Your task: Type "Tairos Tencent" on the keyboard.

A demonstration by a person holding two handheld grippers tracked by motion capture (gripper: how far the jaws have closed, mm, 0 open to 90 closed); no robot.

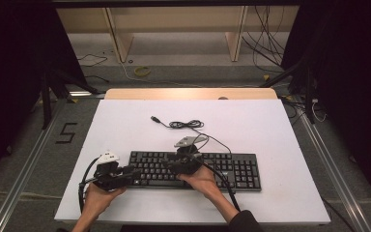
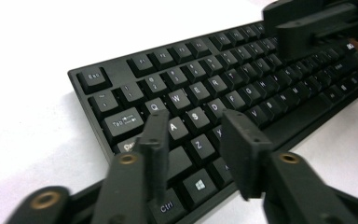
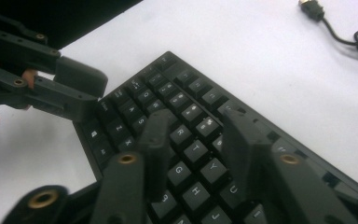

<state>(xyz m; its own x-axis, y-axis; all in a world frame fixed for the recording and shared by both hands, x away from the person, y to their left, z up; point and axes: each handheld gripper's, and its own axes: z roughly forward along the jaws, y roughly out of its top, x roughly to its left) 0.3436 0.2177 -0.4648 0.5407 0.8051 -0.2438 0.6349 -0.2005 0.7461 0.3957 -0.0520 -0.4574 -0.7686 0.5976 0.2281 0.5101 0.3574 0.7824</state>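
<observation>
Two black jaws of the left gripper (image 2: 193,154) stand apart in the left gripper view, released, with only keys between them; they hang over the A, S and Z keys at the left end of the flat black plastic keyboard (image 1: 193,170). That keyboard lies flat on the white table top (image 1: 125,125), near the person's edge and slightly right of centre. The right gripper (image 3: 198,154) is likewise unclenched, its jaws parted above the R, T, G and Y keys, grasping nothing.

Judging from this, the step in hand looks like working on the keys, with both grippers poised over the board and no contact that can be made out. A next move would call for lowering one jaw tip squarely onto a single key without catching its neighbours, or else closing on the board's edge to shift it; which of the two cannot be told.

From the high view come the keyboard's thin black cable (image 1: 186,124), coiled beyond it with its plug lying free, and both hands' places. Key legends, and which keys sit under each gripper, are readable from the gripper views alone.
</observation>
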